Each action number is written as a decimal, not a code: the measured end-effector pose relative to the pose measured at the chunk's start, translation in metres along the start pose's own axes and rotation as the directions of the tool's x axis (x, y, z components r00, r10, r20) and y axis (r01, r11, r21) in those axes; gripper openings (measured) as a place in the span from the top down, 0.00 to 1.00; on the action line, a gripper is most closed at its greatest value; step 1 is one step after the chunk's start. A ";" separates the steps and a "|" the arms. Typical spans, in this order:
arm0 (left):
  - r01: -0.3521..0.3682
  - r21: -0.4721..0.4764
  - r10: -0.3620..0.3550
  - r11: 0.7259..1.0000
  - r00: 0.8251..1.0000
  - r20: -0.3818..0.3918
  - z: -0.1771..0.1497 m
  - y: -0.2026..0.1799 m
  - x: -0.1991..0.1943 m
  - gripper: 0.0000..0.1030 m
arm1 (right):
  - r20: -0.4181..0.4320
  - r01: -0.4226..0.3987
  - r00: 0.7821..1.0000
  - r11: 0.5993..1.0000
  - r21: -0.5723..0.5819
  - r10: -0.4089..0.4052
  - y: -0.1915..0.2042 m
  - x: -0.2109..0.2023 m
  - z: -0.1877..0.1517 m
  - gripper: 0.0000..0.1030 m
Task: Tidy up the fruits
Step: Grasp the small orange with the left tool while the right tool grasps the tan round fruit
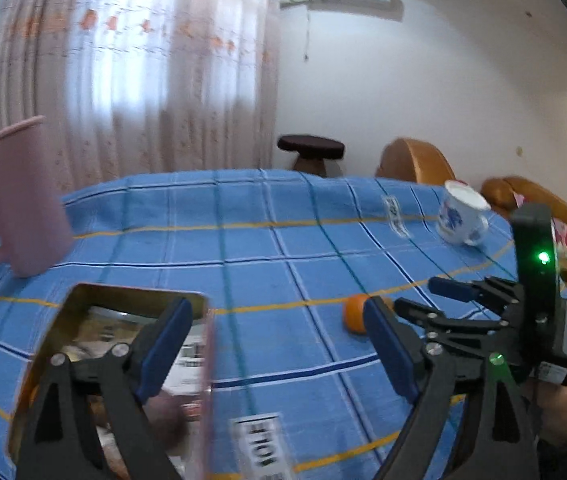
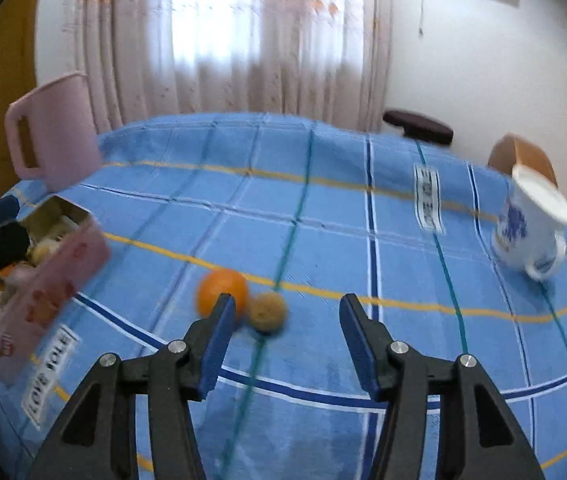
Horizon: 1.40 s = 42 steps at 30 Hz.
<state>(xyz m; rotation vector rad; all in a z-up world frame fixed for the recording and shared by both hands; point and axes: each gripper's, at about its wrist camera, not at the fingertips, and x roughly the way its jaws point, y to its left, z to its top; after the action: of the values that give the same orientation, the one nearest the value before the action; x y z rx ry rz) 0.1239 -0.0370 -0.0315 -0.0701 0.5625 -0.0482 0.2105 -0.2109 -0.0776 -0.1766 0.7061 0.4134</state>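
An orange [image 2: 219, 290] and a smaller tan round fruit [image 2: 268, 312] lie side by side on the blue checked tablecloth [image 2: 323, 216]. My right gripper [image 2: 287, 312] is open and empty, just behind them, the left finger [image 2: 219, 344] overlapping the orange. A pink tin box [image 2: 43, 292] with fruit inside sits at the left. In the left wrist view my left gripper [image 1: 277, 324] is open and empty, its left finger [image 1: 163, 352] over the box [image 1: 131, 300]. The orange [image 1: 353, 314] shows partly behind the right finger.
A pink jug [image 1: 15, 196] stands at the table's far left, and it shows in the right wrist view [image 2: 53, 136]. A white and blue mug [image 2: 531, 228] stands at the right [image 1: 461, 216]. A dark stool [image 1: 310, 150] and orange chairs [image 1: 419, 160] are beyond the table.
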 end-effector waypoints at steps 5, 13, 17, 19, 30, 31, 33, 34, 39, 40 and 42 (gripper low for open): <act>-0.025 0.016 0.026 1.000 0.999 -0.040 0.002 -0.008 0.024 0.13 | -0.036 -0.031 0.999 0.999 0.016 0.031 -0.002 0.012 0.000 0.51; -0.030 0.017 0.031 0.999 0.997 -0.066 0.003 -0.012 0.039 0.13 | -0.108 -0.092 0.989 0.994 0.050 0.097 -0.006 0.034 0.004 0.59; -0.019 0.009 0.020 1.000 0.997 -0.078 0.001 -0.014 0.042 0.13 | -0.133 -0.134 0.981 0.989 0.062 0.141 -0.006 0.038 0.004 0.67; -0.016 0.013 0.017 1.000 0.996 -0.087 0.001 -0.018 0.045 0.13 | -0.133 -0.143 0.980 0.988 0.051 0.148 -0.004 0.038 0.003 0.74; 0.013 0.019 -0.010 1.000 0.990 -0.142 0.002 -0.036 0.068 0.14 | -0.028 -0.037 0.999 0.995 0.089 0.039 -0.021 0.008 -0.005 0.75; 0.019 0.022 -0.015 1.000 0.988 -0.151 0.001 -0.039 0.072 0.15 | -0.021 -0.031 0.999 0.995 0.096 0.033 -0.024 0.006 -0.006 0.75; 0.029 0.022 -0.025 0.999 0.986 -0.167 -0.001 -0.043 0.078 0.16 | -0.001 -0.016 1.000 0.992 0.121 0.016 -0.033 -0.002 -0.010 0.75; 0.036 0.023 -0.031 0.999 0.984 -0.178 -0.002 -0.046 0.082 0.21 | 0.006 -0.015 1.000 0.991 0.131 0.014 -0.037 -0.005 -0.012 0.75; 0.091 0.028 -0.082 0.995 0.967 -0.243 -0.007 -0.058 0.100 0.39 | 0.023 -0.019 1.000 0.989 0.149 0.015 -0.046 -0.012 -0.016 0.75; 0.096 0.022 -0.087 0.995 0.963 -0.256 -0.007 -0.059 0.104 0.42 | 0.019 -0.015 1.000 0.990 0.143 0.013 -0.045 -0.011 -0.016 0.75; 0.108 0.008 -0.102 0.994 0.958 -0.269 -0.006 -0.059 0.109 0.48 | 0.017 -0.011 1.000 0.992 0.126 0.009 -0.041 -0.011 -0.015 0.75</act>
<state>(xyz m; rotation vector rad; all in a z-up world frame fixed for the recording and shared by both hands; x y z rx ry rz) 0.2111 -0.1030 -0.0896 -0.0722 0.8296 -0.1695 0.2112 -0.2562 -0.0808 -0.0503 0.7147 0.3777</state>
